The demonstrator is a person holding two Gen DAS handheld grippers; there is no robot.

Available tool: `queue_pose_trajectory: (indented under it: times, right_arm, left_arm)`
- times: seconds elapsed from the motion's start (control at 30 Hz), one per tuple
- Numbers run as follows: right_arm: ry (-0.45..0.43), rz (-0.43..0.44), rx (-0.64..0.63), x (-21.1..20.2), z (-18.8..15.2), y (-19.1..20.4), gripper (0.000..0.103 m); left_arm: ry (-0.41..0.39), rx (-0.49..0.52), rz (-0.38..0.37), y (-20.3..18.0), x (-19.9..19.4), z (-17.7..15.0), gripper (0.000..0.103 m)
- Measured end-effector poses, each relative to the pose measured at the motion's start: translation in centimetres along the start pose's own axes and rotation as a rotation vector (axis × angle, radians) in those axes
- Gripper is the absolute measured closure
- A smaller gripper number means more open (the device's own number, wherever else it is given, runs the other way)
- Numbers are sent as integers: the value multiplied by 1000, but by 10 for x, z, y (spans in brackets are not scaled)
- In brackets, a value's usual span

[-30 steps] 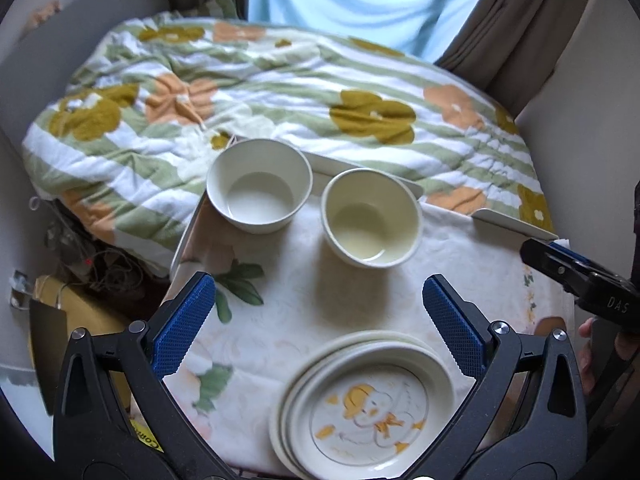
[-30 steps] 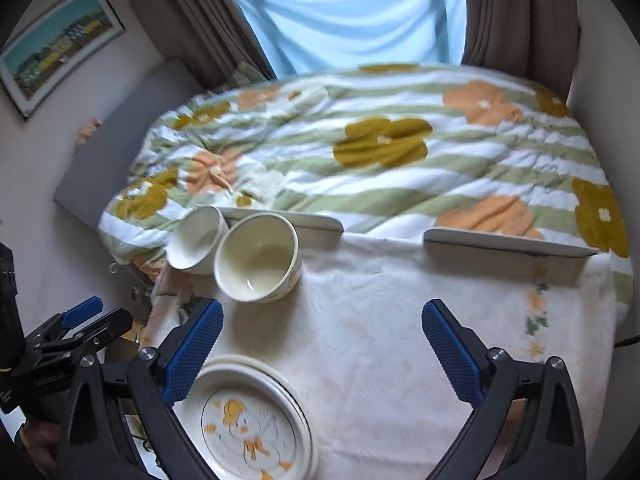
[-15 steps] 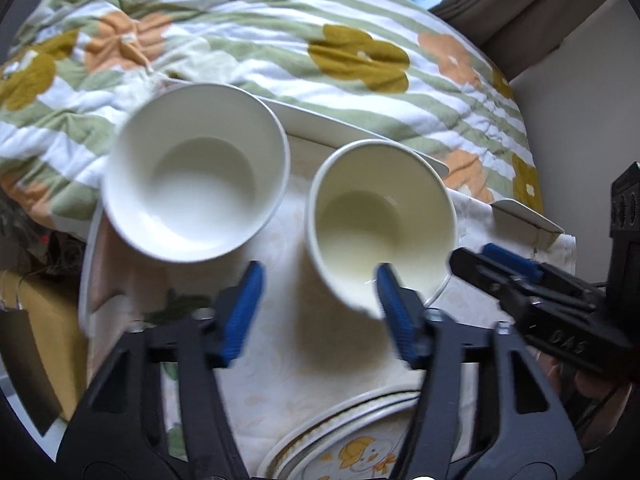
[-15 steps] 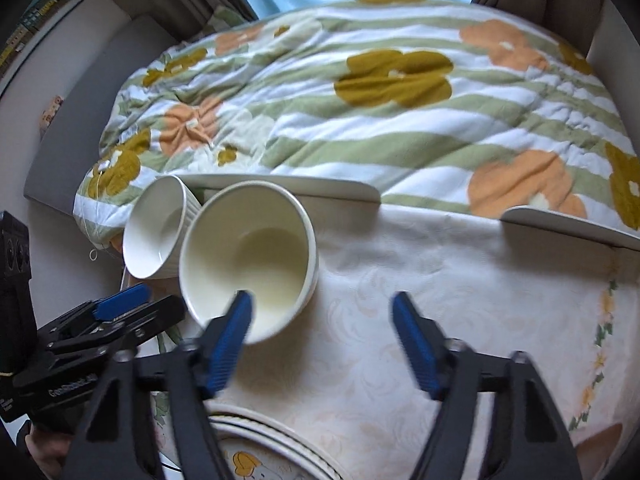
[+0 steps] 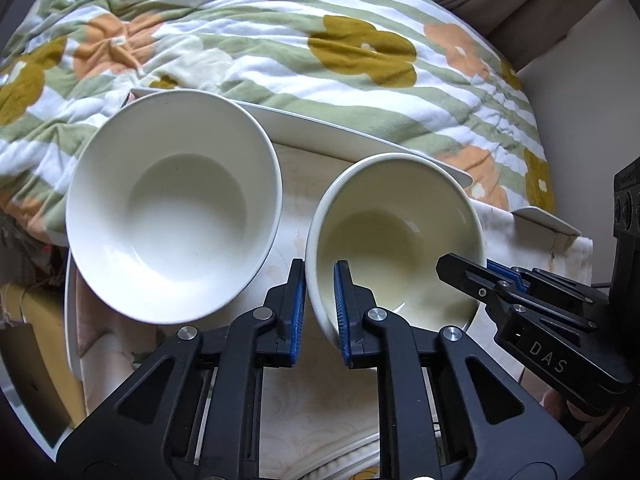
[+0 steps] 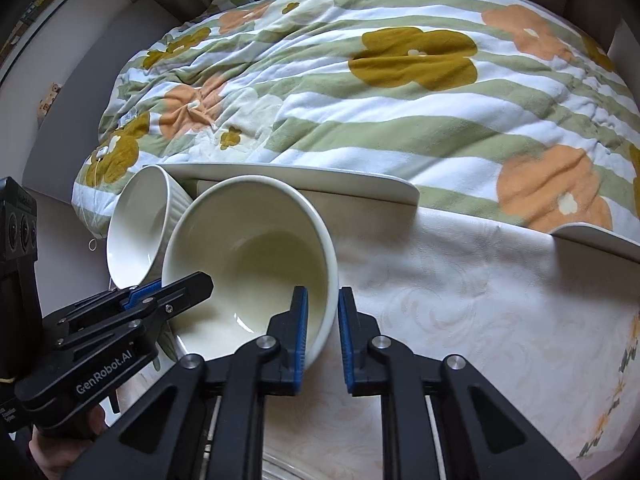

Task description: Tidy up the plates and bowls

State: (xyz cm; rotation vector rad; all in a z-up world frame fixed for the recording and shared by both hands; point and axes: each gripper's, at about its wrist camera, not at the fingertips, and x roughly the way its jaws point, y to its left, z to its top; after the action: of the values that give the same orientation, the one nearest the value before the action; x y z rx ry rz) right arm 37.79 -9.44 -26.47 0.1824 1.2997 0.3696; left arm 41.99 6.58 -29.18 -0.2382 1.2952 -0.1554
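Observation:
A cream bowl (image 5: pixel 394 236) stands on the clothed table, right of a white ribbed bowl (image 5: pixel 172 236). My left gripper (image 5: pixel 318 308) is shut on the cream bowl's near left rim, one finger inside and one outside. My right gripper (image 6: pixel 322 324) is shut on the same bowl's (image 6: pixel 256 256) right rim; it also shows from the side in the left wrist view (image 5: pixel 472 276). The white bowl (image 6: pixel 138 224) sits behind and left of the cream bowl. A plate rim (image 5: pixel 340 456) peeks out at the bottom edge.
A floral quilt (image 6: pixel 380 92) on a bed lies just beyond the table's far edge. White table-edge pieces (image 6: pixel 304 184) run along the back. The pale tablecloth (image 6: pixel 480 300) stretches to the right of the bowls.
Both grippers moved forward and down to the cream bowl and closed on its rim from opposite sides. The bowls now fill the views; the plates have dropped out of sight.

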Motion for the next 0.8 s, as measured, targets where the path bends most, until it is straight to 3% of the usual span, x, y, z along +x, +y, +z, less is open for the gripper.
queue_pose_trajectory:
  times: [0.23,0.47,0.8]
  right_arm:
    - [-18,2,-4,-5,-1,-1,90]
    - [-98,15,-3,-39,-11,0,90]
    - [-243,42,2,-135,-60,-27,90]
  left_arm:
    - [-18,23,12,-5,-6,-2,91]
    - [-80,63,18,-27,-38,-10,91]
    - [-208,148,-2,-115,-115,-60,91]
